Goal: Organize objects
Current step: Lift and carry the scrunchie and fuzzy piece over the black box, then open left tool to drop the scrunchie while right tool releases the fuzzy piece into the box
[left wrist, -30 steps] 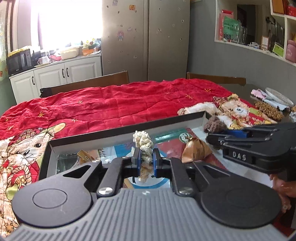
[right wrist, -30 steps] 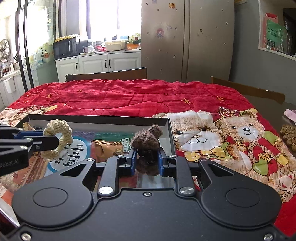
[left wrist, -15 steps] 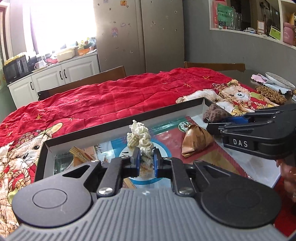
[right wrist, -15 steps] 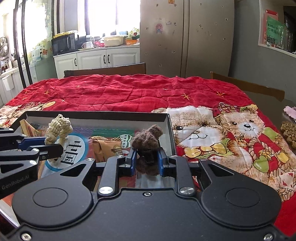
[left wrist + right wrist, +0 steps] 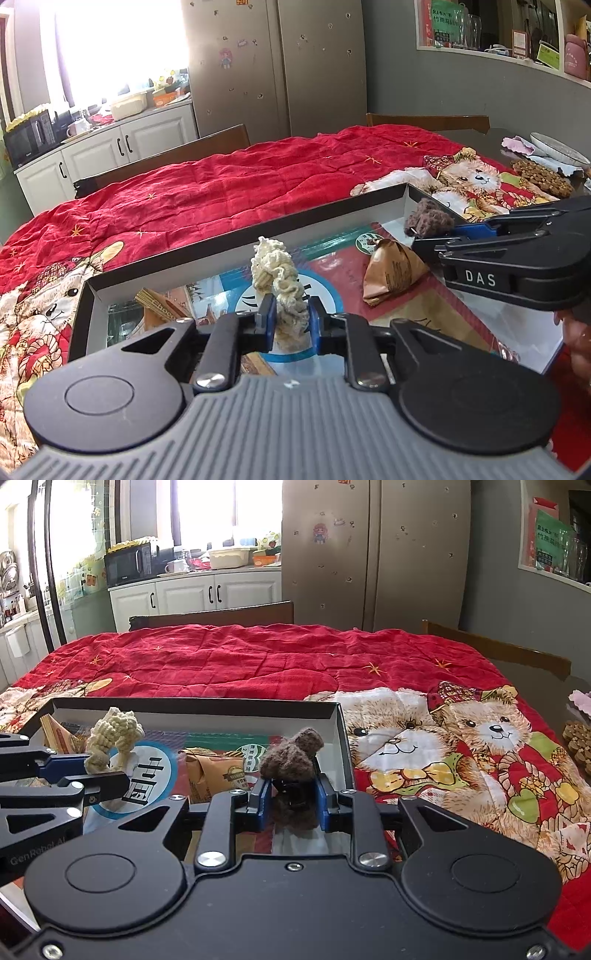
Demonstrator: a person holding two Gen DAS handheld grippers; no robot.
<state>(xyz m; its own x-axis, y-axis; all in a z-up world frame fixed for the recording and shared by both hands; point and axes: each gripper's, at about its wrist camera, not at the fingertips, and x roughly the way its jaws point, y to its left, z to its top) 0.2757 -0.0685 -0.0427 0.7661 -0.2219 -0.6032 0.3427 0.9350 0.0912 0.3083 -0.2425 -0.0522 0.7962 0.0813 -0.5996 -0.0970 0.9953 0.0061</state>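
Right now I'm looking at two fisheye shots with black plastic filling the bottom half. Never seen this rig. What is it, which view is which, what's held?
No robot here: a person holds a two-finger gripper in each hand, each with a camera looking forward along its fingers. The black plastic is the gripper body.

In the left wrist view, the left gripper is shut on a cream crocheted piece. The other gripper enters from its right.

In the right wrist view, the right gripper is shut on a brown crocheted piece.

Both hover over a shallow black-rimmed box that sits on a red teddy-bear quilt. Inside lies a brown paper packet.
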